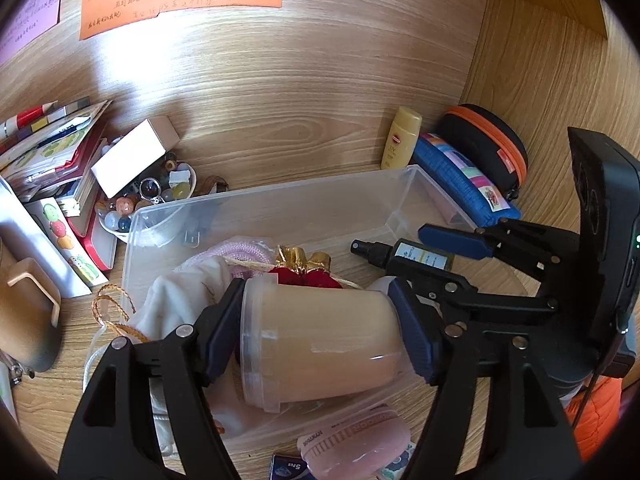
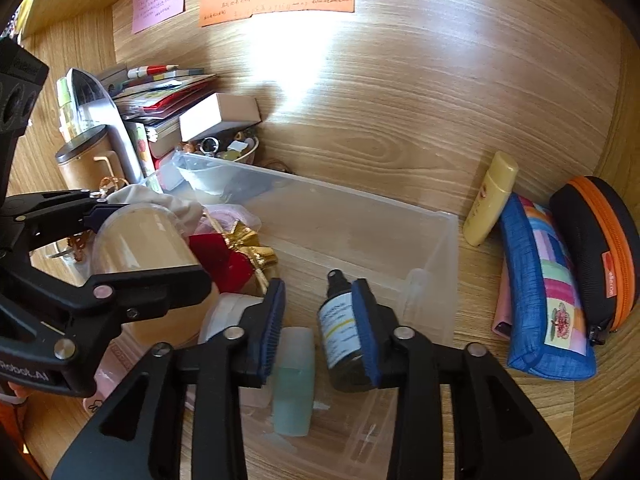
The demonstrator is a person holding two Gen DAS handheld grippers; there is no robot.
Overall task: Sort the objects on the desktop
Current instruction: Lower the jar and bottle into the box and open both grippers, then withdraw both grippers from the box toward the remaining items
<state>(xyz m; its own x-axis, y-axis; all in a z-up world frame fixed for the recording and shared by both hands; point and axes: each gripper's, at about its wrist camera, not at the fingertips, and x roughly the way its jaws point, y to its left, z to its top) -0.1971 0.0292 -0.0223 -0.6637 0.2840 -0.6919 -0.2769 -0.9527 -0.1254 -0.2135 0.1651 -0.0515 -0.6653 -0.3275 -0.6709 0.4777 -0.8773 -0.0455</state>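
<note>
A clear plastic bin (image 1: 280,196) (image 2: 360,196) stands on the wooden desk. My left gripper (image 1: 320,336) (image 2: 148,246) reaches into it, and its pads lie against both ends of a beige jar (image 1: 320,360) (image 2: 140,240) that is on its side. My right gripper (image 2: 319,286) (image 1: 408,250) stands open around a dark spray bottle (image 2: 340,328) (image 1: 372,250) lying in the bin. The bottle leans on the right pad, with a gap to the left pad. A red and gold pouch (image 1: 304,276) (image 2: 224,256), a white cloth (image 1: 180,296) and a pale green tube (image 2: 292,380) also lie inside.
Right of the bin lie a yellow lotion bottle (image 2: 490,200), a blue patchwork pouch (image 2: 548,292) and a black case with an orange zip (image 2: 600,248). Left of it are stacked books (image 1: 52,148), a white box (image 1: 132,156), a bead bowl (image 1: 160,192) and a mug (image 2: 84,168).
</note>
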